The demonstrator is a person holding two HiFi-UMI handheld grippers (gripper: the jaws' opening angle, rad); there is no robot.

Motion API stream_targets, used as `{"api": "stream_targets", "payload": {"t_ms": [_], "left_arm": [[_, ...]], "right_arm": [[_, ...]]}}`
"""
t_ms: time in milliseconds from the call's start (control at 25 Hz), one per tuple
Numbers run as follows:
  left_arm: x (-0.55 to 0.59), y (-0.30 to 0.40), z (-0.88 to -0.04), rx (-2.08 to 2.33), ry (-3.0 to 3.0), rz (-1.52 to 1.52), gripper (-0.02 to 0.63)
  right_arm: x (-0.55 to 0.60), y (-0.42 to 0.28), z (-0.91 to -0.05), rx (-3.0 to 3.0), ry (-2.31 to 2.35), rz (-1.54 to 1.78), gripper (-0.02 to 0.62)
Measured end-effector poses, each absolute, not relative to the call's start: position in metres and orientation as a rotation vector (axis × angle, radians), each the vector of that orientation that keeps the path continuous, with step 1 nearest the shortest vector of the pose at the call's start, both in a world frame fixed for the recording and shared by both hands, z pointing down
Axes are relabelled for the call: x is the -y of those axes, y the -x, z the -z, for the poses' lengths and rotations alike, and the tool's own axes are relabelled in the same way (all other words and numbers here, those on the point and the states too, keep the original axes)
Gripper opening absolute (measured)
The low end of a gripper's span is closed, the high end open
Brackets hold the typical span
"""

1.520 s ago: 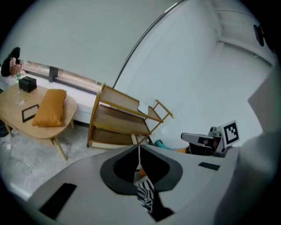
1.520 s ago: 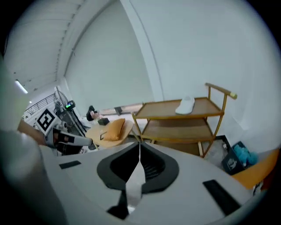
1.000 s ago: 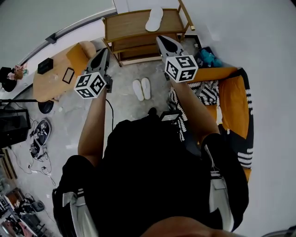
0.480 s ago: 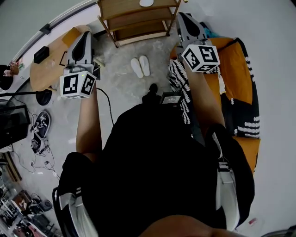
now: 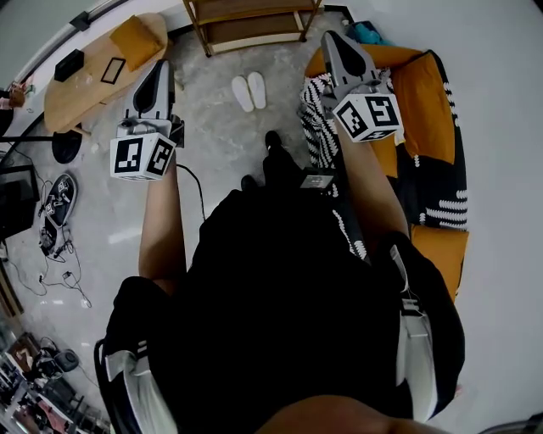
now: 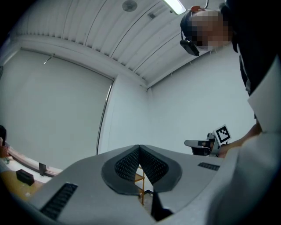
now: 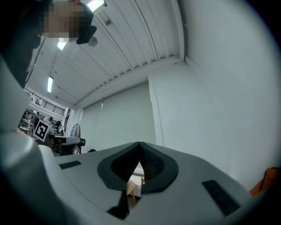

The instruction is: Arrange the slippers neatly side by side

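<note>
Left gripper (image 5: 159,69): jaws closed, empty. Slippers (image 5: 249,91): side by side on the far floor (image 5: 212,127), between both grippers; probably light, soft and bendable, so grip each by the sole edge. Right gripper (image 5: 334,41): jaws closed, empty.

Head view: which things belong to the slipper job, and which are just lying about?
Job: white slippers, side by side on the floor; left gripper and right gripper, both shut and empty.
Lying about: wooden shelf, round table, orange sofa, striped blanket.
</note>
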State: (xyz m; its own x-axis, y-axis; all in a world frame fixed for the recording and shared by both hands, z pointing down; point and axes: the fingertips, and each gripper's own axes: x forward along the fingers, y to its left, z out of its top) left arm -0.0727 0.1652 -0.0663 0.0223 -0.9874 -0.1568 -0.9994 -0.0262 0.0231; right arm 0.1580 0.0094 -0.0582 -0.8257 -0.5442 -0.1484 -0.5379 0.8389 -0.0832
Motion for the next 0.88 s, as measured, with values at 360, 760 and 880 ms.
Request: {"api": "stream_targets", "payload": {"t_ms": [360, 760, 880], "left_arm": [[-0.199, 0.023, 0.054, -2.17, 2.179, -0.13, 0.015], [-0.223, -0.057, 0.038, -2.231, 2.246, -0.116, 0.015], [-0.234, -0.084, 0.031, -2.219, 2.246, -0.02, 0.015]], "right_arm": [[-0.043, -0.184, 0.041, -2.943, 0.697, 0.035, 0.032], [-0.081, -0.244, 0.017, -3.016, 0.566, 0.13, 0.032], [-0.094, -0.26, 0.017, -2.998, 0.519, 0.092, 0.032]]}}
